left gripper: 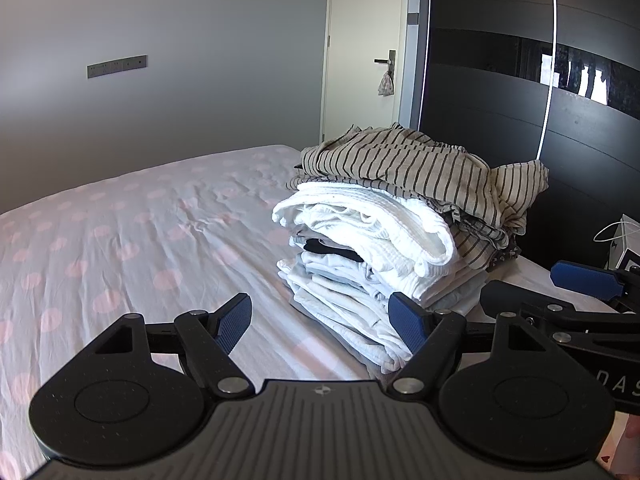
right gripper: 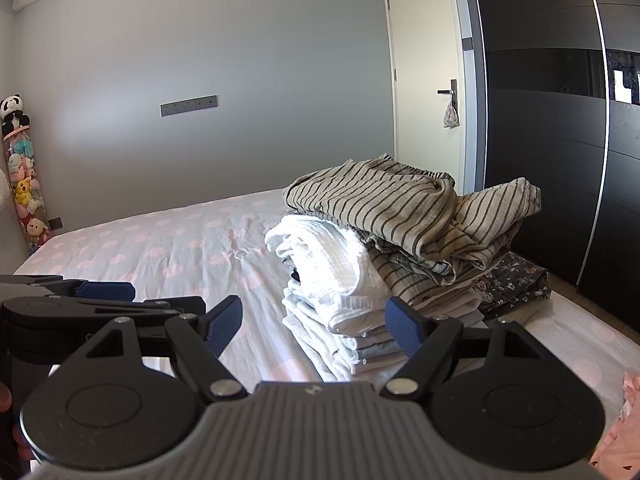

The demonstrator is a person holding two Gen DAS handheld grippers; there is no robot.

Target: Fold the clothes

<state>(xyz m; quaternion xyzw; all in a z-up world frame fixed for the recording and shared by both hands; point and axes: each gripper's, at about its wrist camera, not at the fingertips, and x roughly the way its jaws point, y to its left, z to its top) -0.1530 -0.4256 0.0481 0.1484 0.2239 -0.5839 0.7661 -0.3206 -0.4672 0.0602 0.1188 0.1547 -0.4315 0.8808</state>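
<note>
On the bed, as the left wrist view has it, a stack of folded clothes stands toward the right, near the dark wardrobe. White knitted items make up the lower layers and a striped garment lies on top, loosely laid rather than squarely folded. The left gripper hangs short of the stack with its jaws apart and nothing between them; its right pad sits in front of the bottom layers, though contact cannot be confirmed. The right gripper's blue pad shows at the right edge. From the right wrist view, the same stack sits just ahead, with a dark floral piece beside it at the wardrobe side. The right gripper is likewise spread wide and empty, clear of the cloth. A pink item shows at the lower right corner (too little of it is visible to identify). Assessment: the cloth is judged light, soft and limp, liable to sag and slide off the stack if tugged. The striped garment appears the next candidate; hold is best taken at two corners or along a hem, one gripper each, so it lifts flat.
</note>
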